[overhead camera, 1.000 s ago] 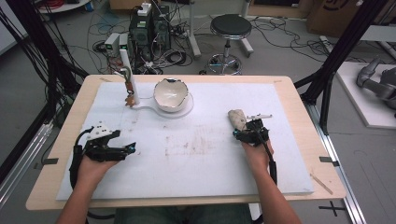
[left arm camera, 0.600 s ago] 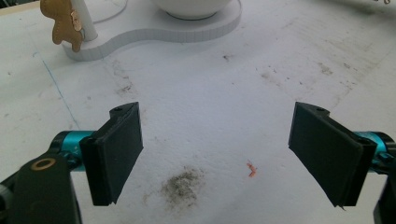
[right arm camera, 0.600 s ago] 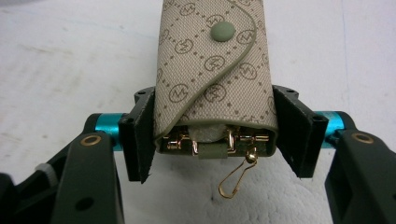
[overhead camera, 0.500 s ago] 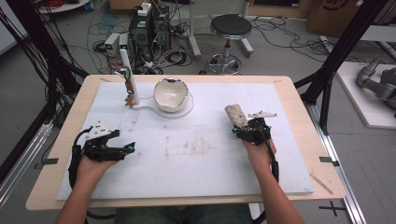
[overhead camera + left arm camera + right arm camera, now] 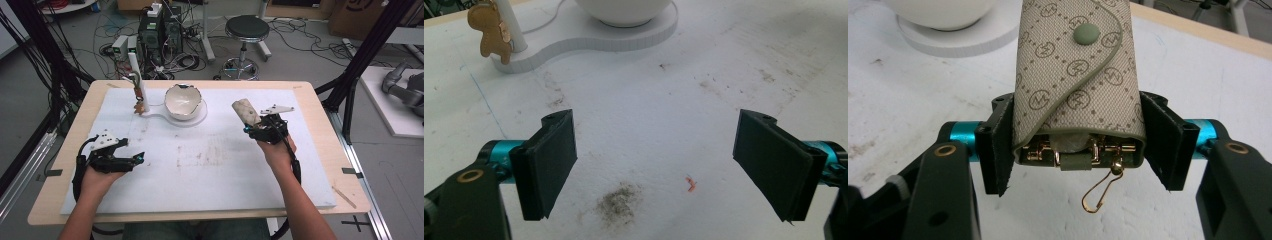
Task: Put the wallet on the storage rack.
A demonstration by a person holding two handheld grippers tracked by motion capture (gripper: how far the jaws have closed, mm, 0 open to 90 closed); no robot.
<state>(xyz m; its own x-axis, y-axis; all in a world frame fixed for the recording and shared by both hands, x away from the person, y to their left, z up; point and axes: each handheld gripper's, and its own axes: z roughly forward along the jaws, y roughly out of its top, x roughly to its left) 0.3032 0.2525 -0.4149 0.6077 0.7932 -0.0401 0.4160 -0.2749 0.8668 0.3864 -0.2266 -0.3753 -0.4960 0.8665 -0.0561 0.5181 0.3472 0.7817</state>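
My right gripper (image 5: 255,125) (image 5: 1078,145) is shut on a beige patterned key pouch (image 5: 245,111) (image 5: 1077,75) with a green snap and gold hooks at its open end; it is held off the white mat, right of centre. A white bowl (image 5: 183,100) sits on a white stand base (image 5: 159,117) at the back, with a white post (image 5: 137,75) bearing a small gold horse charm (image 5: 140,106) (image 5: 492,31). My left gripper (image 5: 131,161) (image 5: 659,160) is open near the mat's left front, with nothing between its jaws.
The white mat (image 5: 210,165) covers most of the wooden table (image 5: 320,100). Beyond the table stand a stool (image 5: 246,29), computer boxes and cables on the floor. Black frame poles rise at both sides.
My right gripper has carried the key pouch slightly left and toward the back. The left gripper has stayed in place, open.
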